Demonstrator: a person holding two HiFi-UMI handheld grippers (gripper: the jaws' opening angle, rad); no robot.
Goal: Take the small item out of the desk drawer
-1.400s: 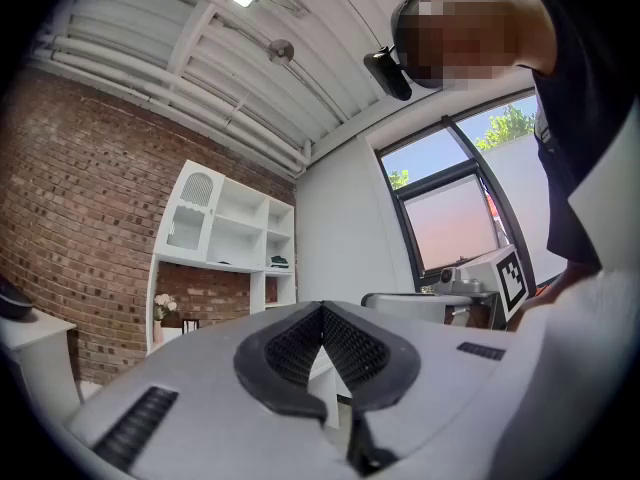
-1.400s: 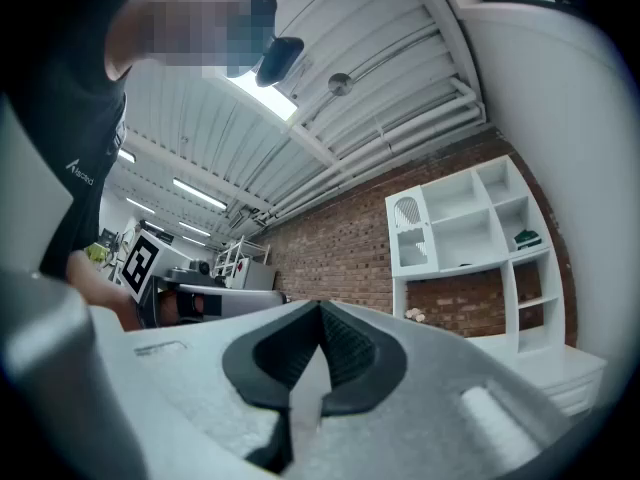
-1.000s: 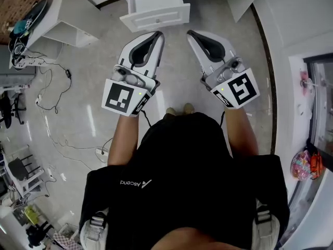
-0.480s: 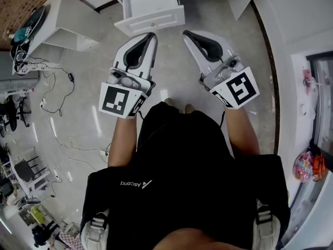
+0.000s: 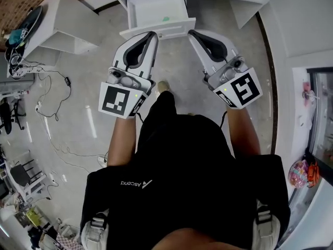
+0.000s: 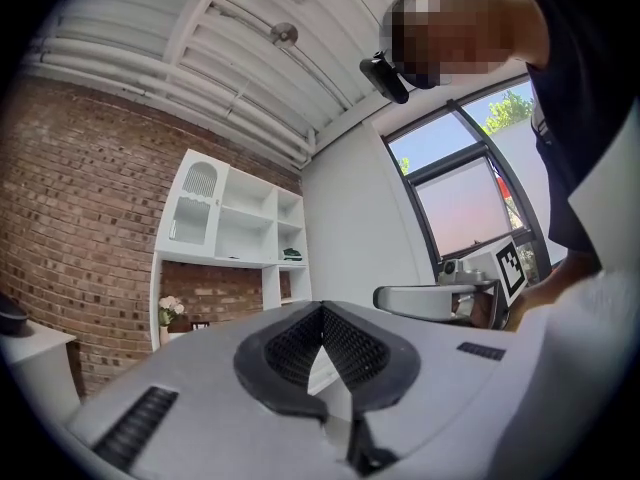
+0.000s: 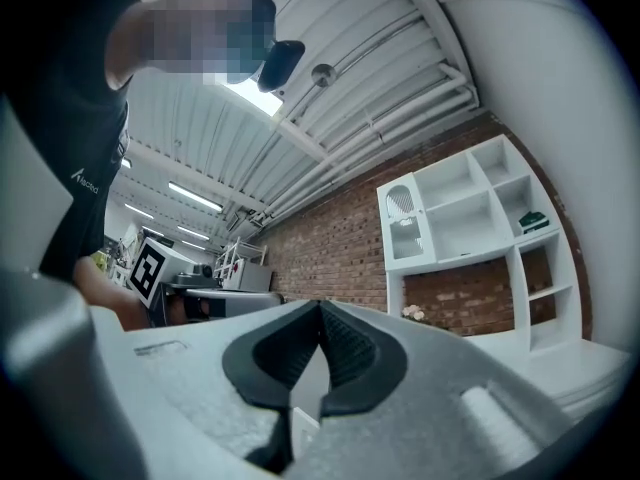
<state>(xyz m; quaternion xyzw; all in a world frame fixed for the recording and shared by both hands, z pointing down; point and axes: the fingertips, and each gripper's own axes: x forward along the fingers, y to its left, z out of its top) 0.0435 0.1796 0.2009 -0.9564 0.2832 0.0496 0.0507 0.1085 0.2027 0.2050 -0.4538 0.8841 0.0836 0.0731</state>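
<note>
Green item (image 5: 165,19) in drawer (image 5: 161,29), beyond left gripper (image 5: 153,35), right gripper (image 5: 190,34), fingers (image 5: 150,41) together

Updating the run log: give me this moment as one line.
white desk drawer: open | small green item: inside, not yet grasped | left gripper: shut, empty | right gripper: shut, empty

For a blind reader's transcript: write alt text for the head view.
Seen from above, a person in black holds the left gripper and right gripper, both shut and empty, toward an open white drawer with a small green item inside.
</note>
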